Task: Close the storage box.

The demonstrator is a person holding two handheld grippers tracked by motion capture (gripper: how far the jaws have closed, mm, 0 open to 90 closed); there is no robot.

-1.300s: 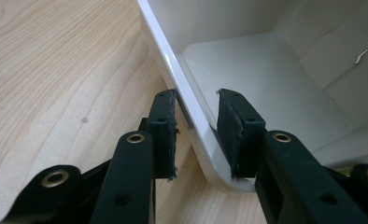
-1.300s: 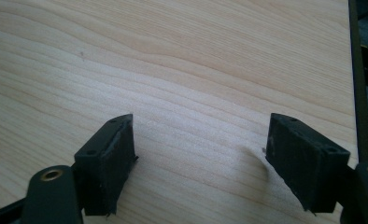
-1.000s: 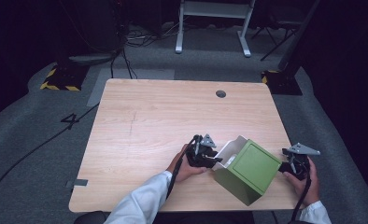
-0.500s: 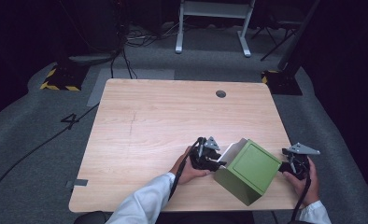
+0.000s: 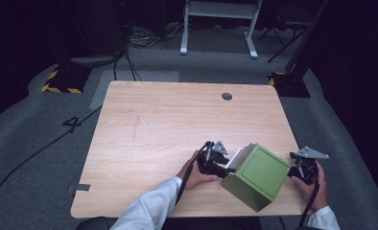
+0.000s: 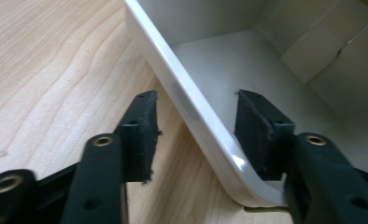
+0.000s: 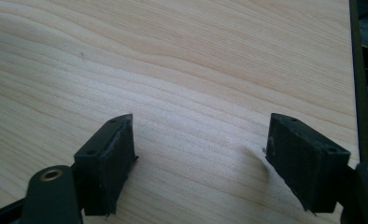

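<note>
Green card on the outside, pale grey-white within: the box [image 5: 254,176] sits low and right of centre in the high view, close to the near edge of the wooden worktop [image 5: 168,124], tipped so that its open mouth faces left toward the left tool [image 5: 220,167]. That is what the coming move turns on. In the left gripper view the box's white lip [image 6: 196,112] runs diagonally from the upper middle down to the lower right, and it passes straight between the two black jaws, one outside over bare wood, the other inside the cavity. The jaws stand apart with daylight on either side of the lip, so the left tool straddles the wall but does not yet pinch it. Closing where it is looks enough to take hold, I would judge.

At the far right of the high view the right tool [image 5: 303,168] is held just beside the box's closed green side, apart from it. In the right gripper view its jaws [image 7: 201,163] are spread wide over plain wood grain with nothing between them; a sliver of green shows at the left edge.

Nothing else lies near the box on the worktop; a small dark round hole [image 5: 227,96] sits well apart, upper right of centre.
</note>
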